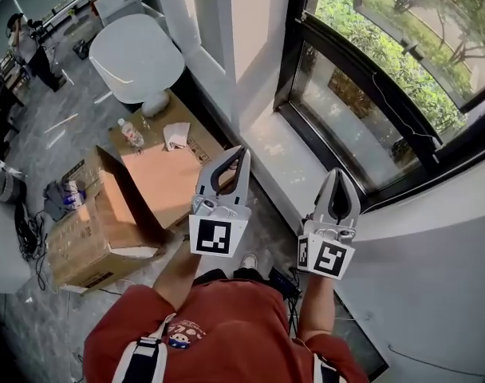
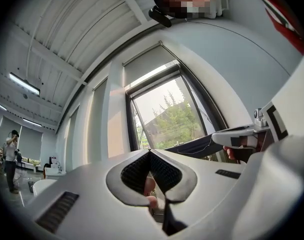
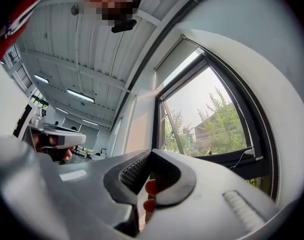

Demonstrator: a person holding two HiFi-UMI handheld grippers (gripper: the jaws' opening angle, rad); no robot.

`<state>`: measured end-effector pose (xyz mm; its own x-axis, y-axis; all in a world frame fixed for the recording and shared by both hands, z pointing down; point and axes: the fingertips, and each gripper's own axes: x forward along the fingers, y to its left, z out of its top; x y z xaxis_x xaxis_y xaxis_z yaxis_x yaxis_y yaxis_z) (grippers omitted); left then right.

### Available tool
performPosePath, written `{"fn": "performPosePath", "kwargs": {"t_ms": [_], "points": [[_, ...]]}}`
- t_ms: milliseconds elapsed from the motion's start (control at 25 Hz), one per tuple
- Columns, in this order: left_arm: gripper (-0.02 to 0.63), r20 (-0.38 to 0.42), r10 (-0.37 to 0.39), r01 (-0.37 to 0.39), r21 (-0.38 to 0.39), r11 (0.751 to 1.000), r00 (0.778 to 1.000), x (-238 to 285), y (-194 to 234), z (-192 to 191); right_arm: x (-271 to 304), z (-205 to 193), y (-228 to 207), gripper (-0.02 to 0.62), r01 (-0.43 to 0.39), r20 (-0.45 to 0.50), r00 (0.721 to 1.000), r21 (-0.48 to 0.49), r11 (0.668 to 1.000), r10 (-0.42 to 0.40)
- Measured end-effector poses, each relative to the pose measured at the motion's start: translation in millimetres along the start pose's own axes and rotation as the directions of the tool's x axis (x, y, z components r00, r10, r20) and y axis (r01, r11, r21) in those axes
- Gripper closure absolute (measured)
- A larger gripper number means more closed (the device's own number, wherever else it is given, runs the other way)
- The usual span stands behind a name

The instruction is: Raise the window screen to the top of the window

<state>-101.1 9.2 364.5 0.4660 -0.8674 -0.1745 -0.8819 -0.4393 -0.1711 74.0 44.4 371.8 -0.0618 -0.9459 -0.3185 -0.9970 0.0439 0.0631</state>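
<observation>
The grey fabric window screen [image 2: 148, 66] sits high on the black-framed window [image 2: 167, 119], up ahead of the left claw [image 1: 243, 150] and right claw [image 1: 337, 172], both shut tight and empty; it looks light and floppy, so its stiffer bottom edge seems the best place to grab.

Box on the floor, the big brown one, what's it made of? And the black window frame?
The box looks like cardboard: it is dull brown with folded flaps and creased edges. The window frame looks like smooth metal with a black finish, though it could be plastic. The pictures can't settle that.
</observation>
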Motion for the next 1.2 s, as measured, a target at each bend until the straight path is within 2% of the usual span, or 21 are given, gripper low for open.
{"fn": "performPosePath", "kwargs": {"t_ms": [360, 640, 760, 920, 1200], "points": [[0.6, 0.014, -0.093, 0.093, -0.015, 0.996, 0.996, 47, -27, 2, 16, -4, -41, 0.586, 0.066, 0.014, 0.998, -0.014, 0.998, -0.066], [0.6, 0.046, -0.155, 0.157, -0.043, 0.987, 0.987, 82, -36, -6, 26, -7, -64, 0.586, 0.129, 0.022, 0.991, -0.064, 0.989, -0.128], [0.6, 0.073, -0.186, 0.191, -0.07, 0.979, 0.98, 101, -38, -9, 34, -8, -74, 0.586, 0.167, 0.028, 0.986, -0.093, 0.982, -0.165], [0.6, 0.071, -0.243, 0.249, -0.091, 0.964, 0.968, 137, -38, -29, 53, -22, -88, 0.586, 0.221, 0.012, 0.975, -0.135, 0.966, -0.222], [0.6, 0.08, -0.318, 0.327, -0.137, 0.935, 0.945, 219, -19, -58, 118, -51, -99, 0.586, 0.283, -0.025, 0.956, -0.201, 0.938, -0.293]]}}
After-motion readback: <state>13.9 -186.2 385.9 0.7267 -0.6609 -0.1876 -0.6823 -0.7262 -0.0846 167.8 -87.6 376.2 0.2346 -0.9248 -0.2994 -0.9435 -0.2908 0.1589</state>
